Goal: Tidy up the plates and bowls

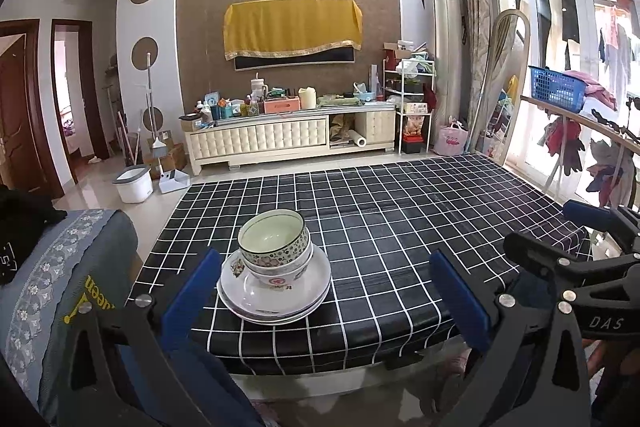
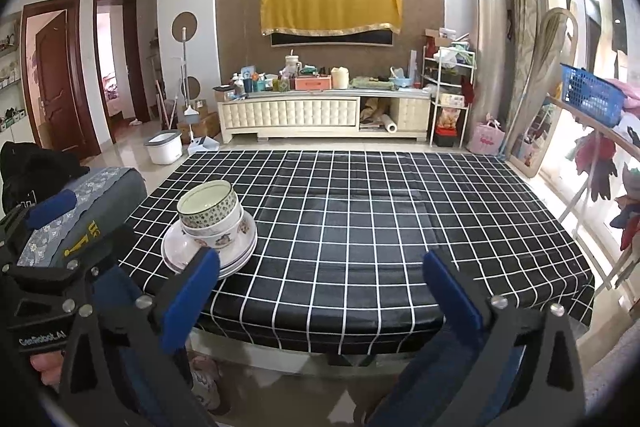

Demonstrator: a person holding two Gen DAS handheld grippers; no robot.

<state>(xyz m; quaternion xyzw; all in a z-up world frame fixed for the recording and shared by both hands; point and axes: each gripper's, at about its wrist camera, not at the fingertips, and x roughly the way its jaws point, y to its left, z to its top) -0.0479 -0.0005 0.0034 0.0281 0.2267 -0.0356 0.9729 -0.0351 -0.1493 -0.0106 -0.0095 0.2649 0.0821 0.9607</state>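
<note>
each camera sits low behind its own claw, close to the near edge of the surface [image 1: 360,211], looking across it at the far wall. both views share the surface, the stack of dishes [image 1: 275,267] and the long cabinet [image 2: 320,115]. the left view sits nearer the stack, the right view further right.

Your left gripper [image 1: 326,285] and right gripper [image 2: 320,283] sit side by side, angled slightly downward, jaws spread wide with nothing between the blue pads [image 1: 460,291], each gripper visible to the other's camera.
</note>
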